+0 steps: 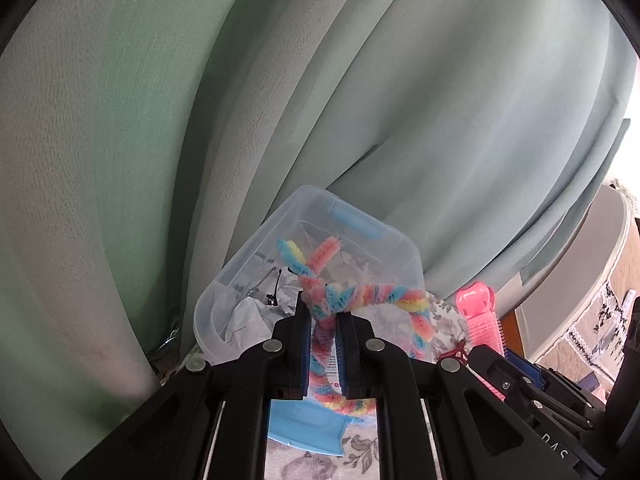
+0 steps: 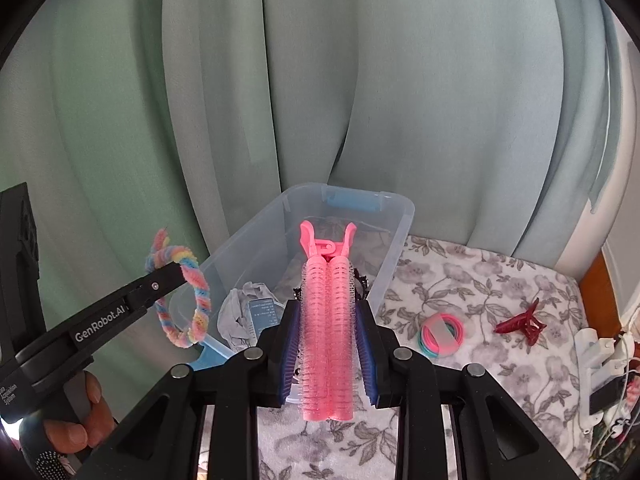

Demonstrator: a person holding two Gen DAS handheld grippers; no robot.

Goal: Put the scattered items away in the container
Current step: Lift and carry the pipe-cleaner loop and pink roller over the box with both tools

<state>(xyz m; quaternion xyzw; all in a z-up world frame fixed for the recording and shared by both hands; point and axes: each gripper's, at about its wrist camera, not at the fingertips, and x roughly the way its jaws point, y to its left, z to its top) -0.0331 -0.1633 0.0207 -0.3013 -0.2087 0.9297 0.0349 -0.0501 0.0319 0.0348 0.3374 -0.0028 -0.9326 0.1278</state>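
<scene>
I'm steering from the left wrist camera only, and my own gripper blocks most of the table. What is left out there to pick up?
Observer: A stack of hair ties lies on the flowered cloth, to the right of the clear bin.
Operator: Anything else loose?
Observer: Yes, a dark red claw clip lies further right on the cloth, apart from the ties.
Operator: I see something pink at my right edge. Is it held?
Observer: It is a pink roller clip, clamped lengthwise in the right gripper, its handle end over the bin.
Operator: And my pipe cleaner?
Observer: The left gripper holds the rainbow pipe cleaner beside the bin's left wall, not yet inside.
</scene>
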